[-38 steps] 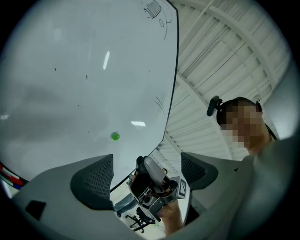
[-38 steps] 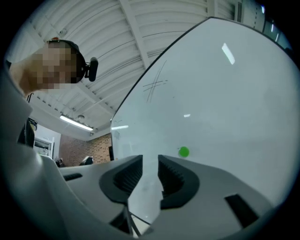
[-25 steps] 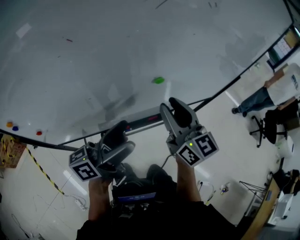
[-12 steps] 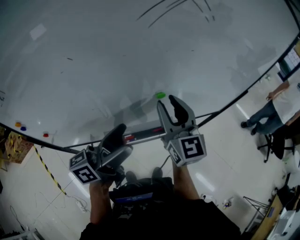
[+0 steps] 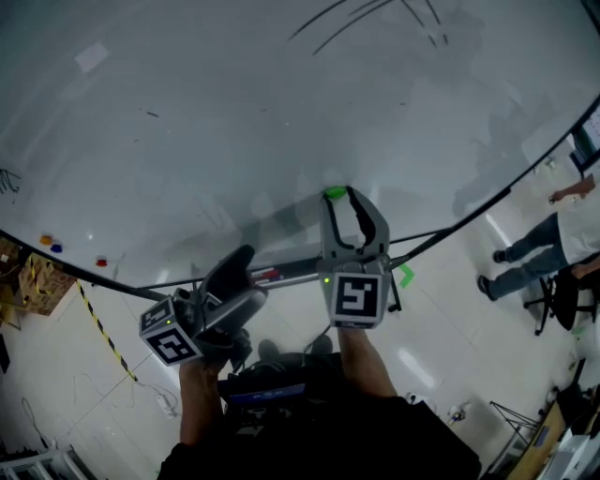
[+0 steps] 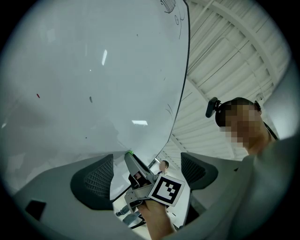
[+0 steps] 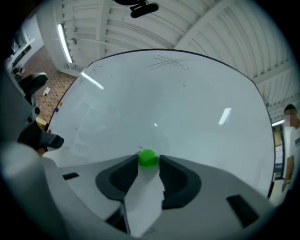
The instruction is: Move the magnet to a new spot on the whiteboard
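Having travelled up the head view's centre to the green magnet (image 7: 147, 158) low on the whiteboard (image 5: 234, 112), the right gripper (image 5: 342, 194) is pinching it between its jaws, readying the move, while the left gripper (image 5: 251, 274) is idling with jaws spread, empty.

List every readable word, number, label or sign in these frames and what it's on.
None can be read.
whiteboard: only loose pen strokes, no legible words.
Cubes on the left gripper and right gripper: black-and-white square patterns, no letters or numbers.
green magnet: no print visible.
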### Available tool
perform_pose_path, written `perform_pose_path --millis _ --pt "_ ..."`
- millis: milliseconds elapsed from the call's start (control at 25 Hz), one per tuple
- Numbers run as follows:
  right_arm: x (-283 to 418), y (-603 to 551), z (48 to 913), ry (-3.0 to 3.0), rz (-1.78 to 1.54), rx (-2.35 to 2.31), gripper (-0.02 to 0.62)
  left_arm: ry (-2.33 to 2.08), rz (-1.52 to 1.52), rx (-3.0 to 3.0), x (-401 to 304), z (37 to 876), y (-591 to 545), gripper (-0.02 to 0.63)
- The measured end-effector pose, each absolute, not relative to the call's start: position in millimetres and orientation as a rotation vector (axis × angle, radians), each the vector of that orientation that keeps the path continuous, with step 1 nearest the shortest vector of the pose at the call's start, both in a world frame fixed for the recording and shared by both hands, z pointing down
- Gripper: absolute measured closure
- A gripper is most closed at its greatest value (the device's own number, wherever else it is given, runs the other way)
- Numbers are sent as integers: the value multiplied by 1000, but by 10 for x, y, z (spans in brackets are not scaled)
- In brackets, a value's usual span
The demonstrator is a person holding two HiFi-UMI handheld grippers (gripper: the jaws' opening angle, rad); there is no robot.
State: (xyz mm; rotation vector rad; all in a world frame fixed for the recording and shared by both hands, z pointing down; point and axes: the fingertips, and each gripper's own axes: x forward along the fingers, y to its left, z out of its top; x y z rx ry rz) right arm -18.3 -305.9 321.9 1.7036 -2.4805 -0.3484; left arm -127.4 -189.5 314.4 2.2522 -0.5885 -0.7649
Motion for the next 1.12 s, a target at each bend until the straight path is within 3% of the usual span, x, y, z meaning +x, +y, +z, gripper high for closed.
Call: perform_pose_path --millis 200,560,1120 --pt "-200 -3064 3225 -2492 -309 1719 448 -587 -759 2249 -1319 3164 -1866 163" --pt "234 -2896 3137 -2633 -179 1626 451 -558 -756 2253 -896 3061 -1777 163" --pt "444 -2436 2890 -2869 -5 1481 451 -494 -730 2266 -858 3071 -1786 163"
